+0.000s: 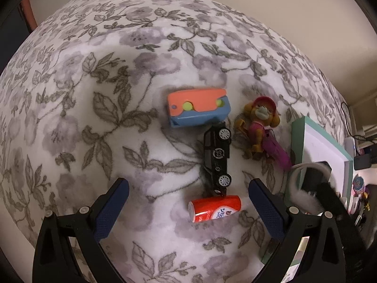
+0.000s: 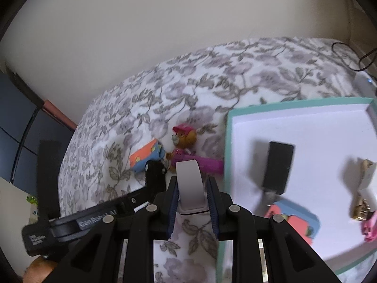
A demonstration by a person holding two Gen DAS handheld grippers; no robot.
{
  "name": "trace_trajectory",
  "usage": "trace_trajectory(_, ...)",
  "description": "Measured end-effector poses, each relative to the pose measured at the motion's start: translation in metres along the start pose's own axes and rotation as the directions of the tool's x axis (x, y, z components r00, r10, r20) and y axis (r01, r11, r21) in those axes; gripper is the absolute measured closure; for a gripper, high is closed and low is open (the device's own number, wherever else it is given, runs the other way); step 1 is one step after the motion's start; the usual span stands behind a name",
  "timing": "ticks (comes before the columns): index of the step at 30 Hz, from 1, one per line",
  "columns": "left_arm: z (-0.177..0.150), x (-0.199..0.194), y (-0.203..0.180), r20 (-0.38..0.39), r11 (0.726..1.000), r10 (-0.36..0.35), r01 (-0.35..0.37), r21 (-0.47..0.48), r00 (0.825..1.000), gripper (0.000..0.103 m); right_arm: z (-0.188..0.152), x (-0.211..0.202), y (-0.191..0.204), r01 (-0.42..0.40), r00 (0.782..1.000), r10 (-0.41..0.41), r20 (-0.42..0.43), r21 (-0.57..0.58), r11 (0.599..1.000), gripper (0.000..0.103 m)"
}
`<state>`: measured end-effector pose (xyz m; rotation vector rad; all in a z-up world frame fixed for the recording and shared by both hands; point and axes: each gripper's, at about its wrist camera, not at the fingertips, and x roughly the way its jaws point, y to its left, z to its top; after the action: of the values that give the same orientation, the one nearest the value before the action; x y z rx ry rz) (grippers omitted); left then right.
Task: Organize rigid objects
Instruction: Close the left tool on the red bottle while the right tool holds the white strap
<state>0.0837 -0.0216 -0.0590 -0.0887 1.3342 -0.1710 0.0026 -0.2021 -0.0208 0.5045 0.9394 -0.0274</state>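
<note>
My right gripper (image 2: 192, 182) is shut on a pale white band (image 2: 189, 181), held above the floral blanket just left of the teal-rimmed white tray (image 2: 226, 146). My left gripper (image 1: 188, 184) hangs open over the blanket, pointing steeply down, with nothing between its fingers. Just beyond it a red can (image 1: 214, 208) lies on its side, then a black toy car (image 1: 218, 155) tipped on its side. Farther off are an orange and blue toy box (image 1: 198, 110) and a figurine in a pink cap (image 1: 259, 127). In the left wrist view the white band (image 1: 297, 181) shows at the tray's edge.
Inside the tray lie a black rectangular block (image 2: 278, 165), an orange and blue block (image 2: 297, 221), a gold item (image 2: 360, 207) and a pink piece (image 2: 368, 227). A wall runs behind the bed. Cables and a white device (image 2: 365, 82) sit past the tray.
</note>
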Motion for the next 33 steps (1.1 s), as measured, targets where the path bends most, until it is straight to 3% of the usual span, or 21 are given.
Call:
trace_trajectory(18, -0.017, 0.035, -0.061, -0.018, 0.978, 0.095, -0.090, 0.189, 0.995, 0.002, 0.008, -0.041, -0.027, -0.010, 0.997, 0.005, 0.082, 0.059, 0.998, 0.077)
trace_trajectory(28, -0.021, 0.034, -0.029, -0.062, 0.986, 0.104, -0.094, 0.137, 0.993, 0.002, 0.008, -0.044, -0.034, -0.022, 0.996, 0.014, 0.083, 0.087, 0.996, 0.077)
trace_trajectory(33, -0.023, 0.024, -0.026, -0.024, 0.983, 0.098, -0.093, 0.158, 0.995, 0.002, 0.008, -0.045, -0.033, -0.026, 0.996, 0.019, 0.082, 0.087, 0.996, 0.077)
